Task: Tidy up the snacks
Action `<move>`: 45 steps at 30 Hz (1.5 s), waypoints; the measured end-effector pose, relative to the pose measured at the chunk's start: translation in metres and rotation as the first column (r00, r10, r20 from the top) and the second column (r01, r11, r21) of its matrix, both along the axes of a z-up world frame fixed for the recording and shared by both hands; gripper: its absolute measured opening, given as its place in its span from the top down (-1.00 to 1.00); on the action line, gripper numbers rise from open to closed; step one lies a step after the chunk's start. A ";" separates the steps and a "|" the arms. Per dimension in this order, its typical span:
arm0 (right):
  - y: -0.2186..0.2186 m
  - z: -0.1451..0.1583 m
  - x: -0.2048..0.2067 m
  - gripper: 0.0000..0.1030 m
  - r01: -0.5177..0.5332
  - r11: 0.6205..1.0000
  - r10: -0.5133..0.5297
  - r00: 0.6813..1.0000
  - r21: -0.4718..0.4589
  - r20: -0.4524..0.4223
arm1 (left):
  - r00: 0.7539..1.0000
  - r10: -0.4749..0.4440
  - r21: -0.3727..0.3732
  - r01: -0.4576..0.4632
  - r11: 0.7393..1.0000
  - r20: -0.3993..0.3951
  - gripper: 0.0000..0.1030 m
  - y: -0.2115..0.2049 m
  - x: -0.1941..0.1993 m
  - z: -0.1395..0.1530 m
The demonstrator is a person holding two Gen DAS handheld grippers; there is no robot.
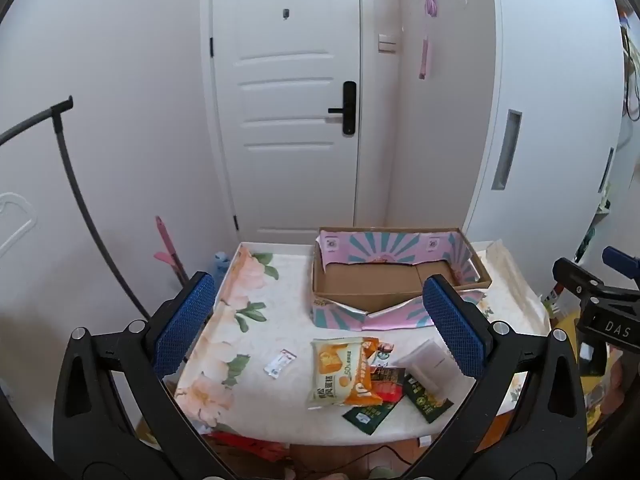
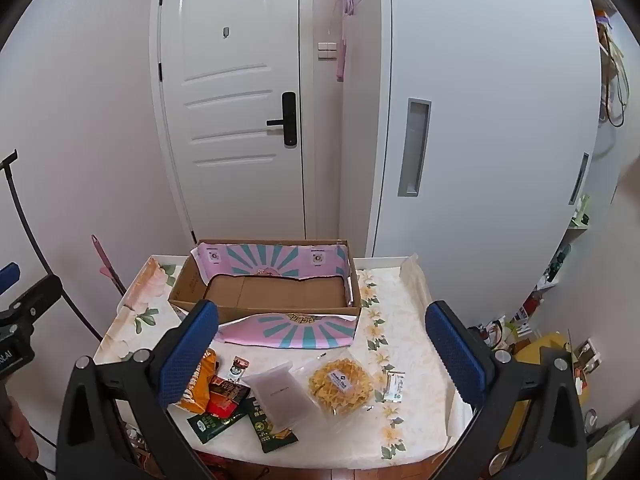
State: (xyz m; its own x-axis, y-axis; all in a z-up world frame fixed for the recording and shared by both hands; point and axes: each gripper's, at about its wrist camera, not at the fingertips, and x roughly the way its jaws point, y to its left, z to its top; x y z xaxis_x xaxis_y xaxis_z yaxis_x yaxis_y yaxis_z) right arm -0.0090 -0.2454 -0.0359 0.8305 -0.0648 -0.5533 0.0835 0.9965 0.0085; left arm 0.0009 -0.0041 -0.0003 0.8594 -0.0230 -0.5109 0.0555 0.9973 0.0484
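Note:
An empty cardboard box [image 1: 372,284] [image 2: 276,290] with pink and teal flaps stands at the back of the small flowered table [image 1: 272,312] [image 2: 404,320]. Snack packets lie heaped at the table's front: a yellow-orange bag [image 1: 340,372], dark green sachets [image 1: 366,416] [image 2: 216,422], a red packet [image 2: 224,398], a frosted clear pouch [image 1: 430,360] [image 2: 282,394], a round yellow noodle cake [image 2: 340,382] and small white sachets [image 1: 280,364] [image 2: 394,386]. My left gripper [image 1: 320,326] and right gripper [image 2: 322,352] both hover open above the snacks, holding nothing.
A white door [image 1: 288,100] and a white sliding cupboard [image 2: 480,140] stand behind the table. A dark curved pole [image 1: 76,184] leans at the left. Cluttered shelves and a yellow object [image 2: 540,352] sit on the right. The floor shows below the table's front edge.

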 end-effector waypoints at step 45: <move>-0.006 -0.005 0.003 -1.00 -0.011 0.999 0.012 1.000 0.033 -0.012 | 1.000 0.001 -0.021 -0.002 1.000 -0.015 -0.99 -0.006 -0.001 0.005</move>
State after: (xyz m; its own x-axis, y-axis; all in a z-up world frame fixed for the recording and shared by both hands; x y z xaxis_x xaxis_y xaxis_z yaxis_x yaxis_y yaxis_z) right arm -0.0063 -0.2519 -0.0410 0.8244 -0.0367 -0.5648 0.0722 0.9966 0.0406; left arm 0.0000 -0.0097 0.0044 0.8519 -0.0326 -0.5227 0.0546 0.9982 0.0267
